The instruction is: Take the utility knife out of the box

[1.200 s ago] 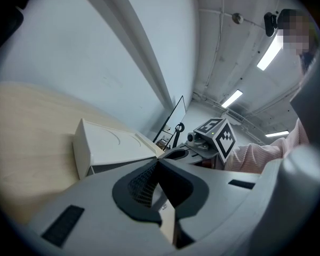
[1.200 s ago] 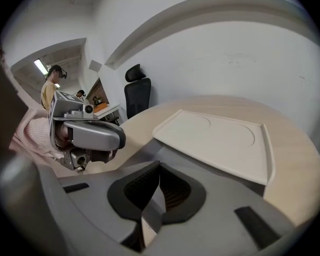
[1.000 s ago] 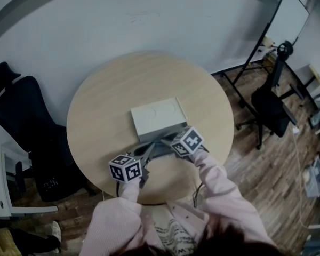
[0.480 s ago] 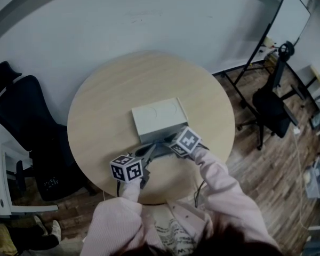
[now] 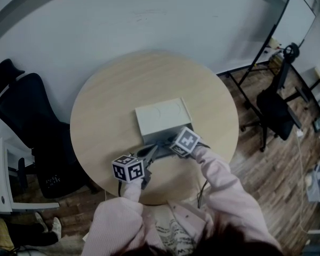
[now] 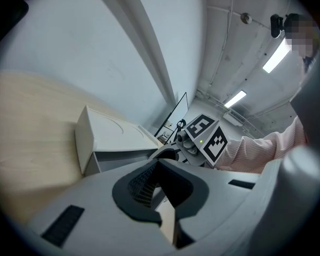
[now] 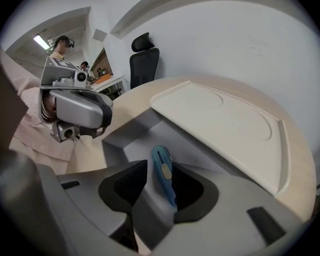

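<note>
A: Whereabouts of the blue plastic utility knife (image 7: pixel 162 177)?

B: It sits in the grey pull-out drawer (image 7: pixel 125 140) of the cream rectangular box (image 7: pixel 224 116), which stands on the round pale wooden table (image 5: pixel 104 105). The drawer is drawn out towards the person, and the knife lies along it, slider facing up.

A: And the right gripper (image 7: pixel 159 167)?

B: It points steeply down into the drawer. Its jaws have just been opening and now stand wide, one on each side of the knife. The handle lies close against the pad at that view's right, with a clear gap to the other.

A: The left gripper (image 6: pixel 158 164)?

B: Nearly level, near the drawer's front. Its jaws are narrow, tips meeting, only a thin strip of table showing behind them; I see nothing between.

A: Around the table?

B: A black office chair (image 5: pixel 26 116) at the left, a whiteboard on a stand (image 5: pixel 293 25) at the right, wood-plank floor (image 5: pixel 266 169) below.
</note>
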`<state>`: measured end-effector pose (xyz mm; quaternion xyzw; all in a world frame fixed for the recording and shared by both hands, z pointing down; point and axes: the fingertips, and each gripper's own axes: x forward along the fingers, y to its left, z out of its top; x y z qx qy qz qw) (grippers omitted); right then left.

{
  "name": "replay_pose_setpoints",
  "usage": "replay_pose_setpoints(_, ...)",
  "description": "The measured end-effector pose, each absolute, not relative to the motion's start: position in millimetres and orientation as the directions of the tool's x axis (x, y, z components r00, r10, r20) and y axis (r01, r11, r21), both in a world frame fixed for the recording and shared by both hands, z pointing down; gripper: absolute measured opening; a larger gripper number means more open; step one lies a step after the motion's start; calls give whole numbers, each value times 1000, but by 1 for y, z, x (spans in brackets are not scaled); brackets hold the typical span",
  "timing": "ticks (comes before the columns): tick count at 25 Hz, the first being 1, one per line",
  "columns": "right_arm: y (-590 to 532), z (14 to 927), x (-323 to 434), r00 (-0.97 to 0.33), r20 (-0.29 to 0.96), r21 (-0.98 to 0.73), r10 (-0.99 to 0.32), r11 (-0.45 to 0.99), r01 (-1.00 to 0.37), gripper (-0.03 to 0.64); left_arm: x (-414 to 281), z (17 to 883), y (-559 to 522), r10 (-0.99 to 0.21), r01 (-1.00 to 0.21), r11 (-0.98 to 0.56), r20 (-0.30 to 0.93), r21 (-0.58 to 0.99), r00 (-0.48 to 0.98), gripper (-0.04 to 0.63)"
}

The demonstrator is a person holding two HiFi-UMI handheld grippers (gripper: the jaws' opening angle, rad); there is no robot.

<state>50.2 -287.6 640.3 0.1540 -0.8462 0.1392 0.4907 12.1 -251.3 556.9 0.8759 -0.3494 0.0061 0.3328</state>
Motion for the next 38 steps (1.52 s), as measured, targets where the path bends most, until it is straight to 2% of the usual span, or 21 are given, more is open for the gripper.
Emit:
replay_pose_setpoints(8,-296,649,48,-427,895,-38,-127,934,-357,198,9,562,-253,-604,-621,-524,261,583,754,0)
replay_pose_setpoints(23,-288,656,30,-412,908,-44,-73,962,-269,198,4,568,-251,-611,-630,-498,274,596,743,0)
replay_pose_setpoints(32,-281,663,35,-351,934,-15,-64,976,-219,184,2,572,-251,-616,-629,-483,274,609,738,0)
replay_pose_setpoints(38,-281,663,35,-357,932,4,-62,987,-160,154,4,575,-252,-614,-629,-478,279,613,739,0)
